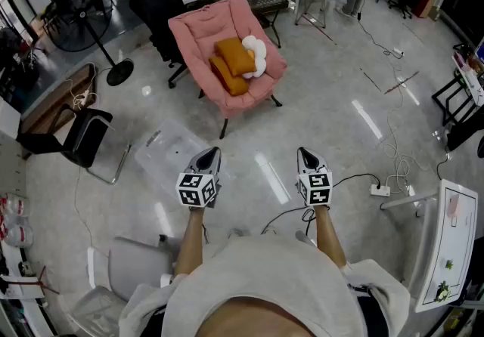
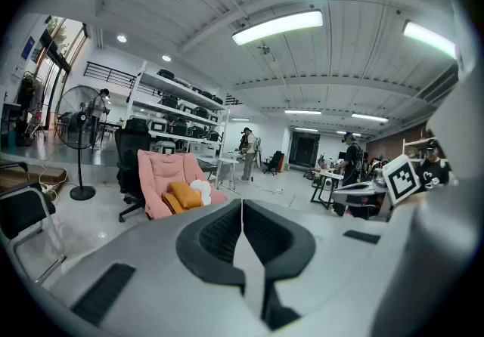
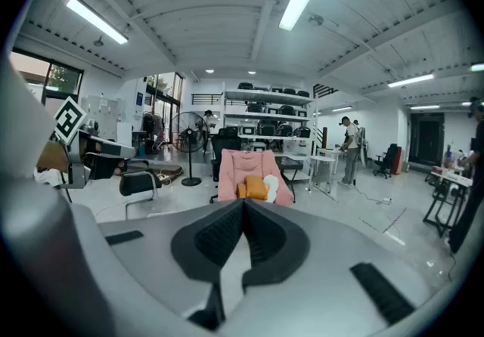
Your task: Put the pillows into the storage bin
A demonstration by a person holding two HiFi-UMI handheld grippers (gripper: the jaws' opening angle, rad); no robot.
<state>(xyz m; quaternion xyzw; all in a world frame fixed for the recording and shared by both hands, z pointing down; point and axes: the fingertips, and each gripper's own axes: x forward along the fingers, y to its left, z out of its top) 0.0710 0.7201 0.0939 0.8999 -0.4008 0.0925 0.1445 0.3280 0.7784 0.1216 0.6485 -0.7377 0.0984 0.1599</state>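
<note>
We held both grippers low in front of us, side by side and pointing forward across the floor. The left gripper [image 1: 214, 151] had its fingers pressed together with nothing between them. The right gripper [image 1: 304, 152] was the same, fingers closed and empty.

The pillows lay well ahead of us on the seat of a pink chair [image 1: 198, 29], far from either gripper. Two orange pillows were stacked: the upper orange pillow [image 1: 233, 54] overlapped the lower orange pillow [image 1: 229, 80]. In the head view, the long axis of each ran slantwise, from upper left to lower right. A white pillow [image 1: 257, 56] sat touching their right side.

The clear storage bin [image 1: 168, 148] stood on the floor between the chair and the left gripper, just ahead of that gripper.
</note>
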